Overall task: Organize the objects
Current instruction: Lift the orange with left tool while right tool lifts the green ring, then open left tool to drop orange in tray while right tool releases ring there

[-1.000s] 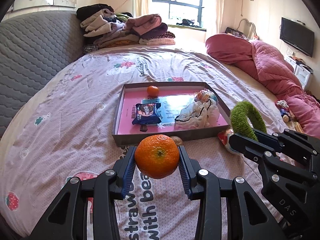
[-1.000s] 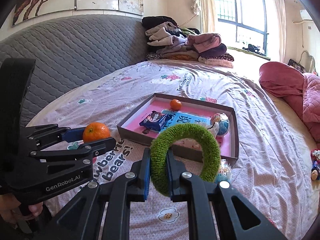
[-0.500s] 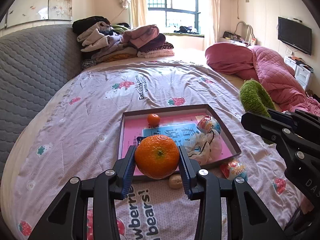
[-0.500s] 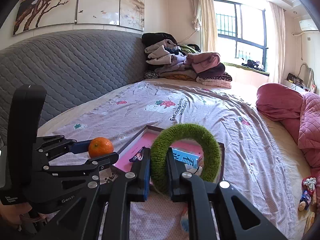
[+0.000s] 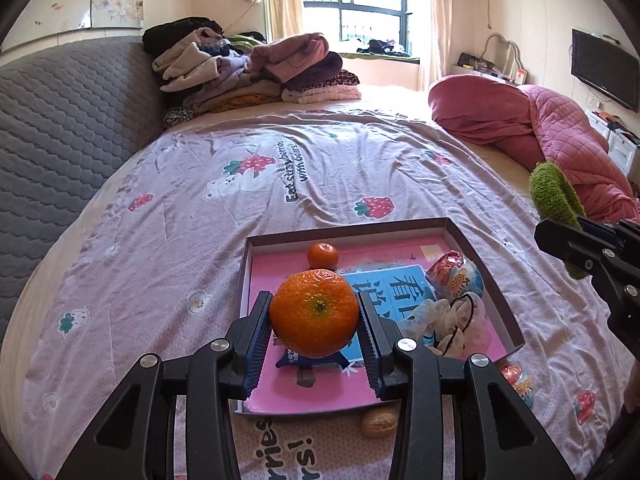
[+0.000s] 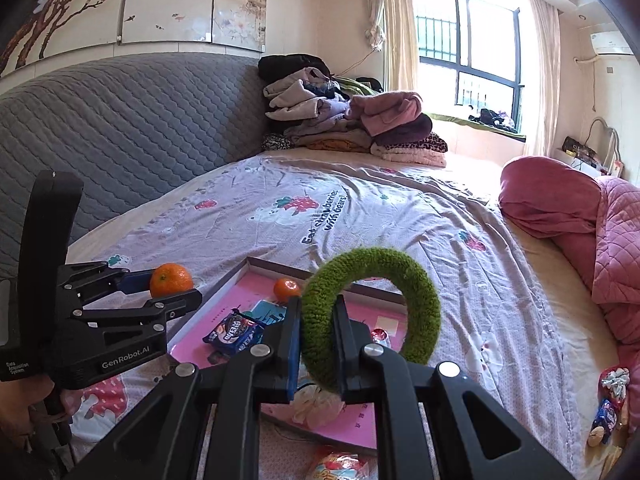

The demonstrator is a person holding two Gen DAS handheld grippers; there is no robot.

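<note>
The left gripper clamps a large orange above the pink tray, a smaller orange at its 12 o'clock; the right gripper pinches a green fuzzy ring over the tray's 3 o'clock side.

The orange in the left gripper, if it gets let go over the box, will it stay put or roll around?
The orange is round and smooth-skinned, so it would probably roll a little on the box's flat pink floor. The raised walls should likely stop it, as with the small orange near the far wall. The left gripper pinches it without visible denting, so it seems firm.
</note>
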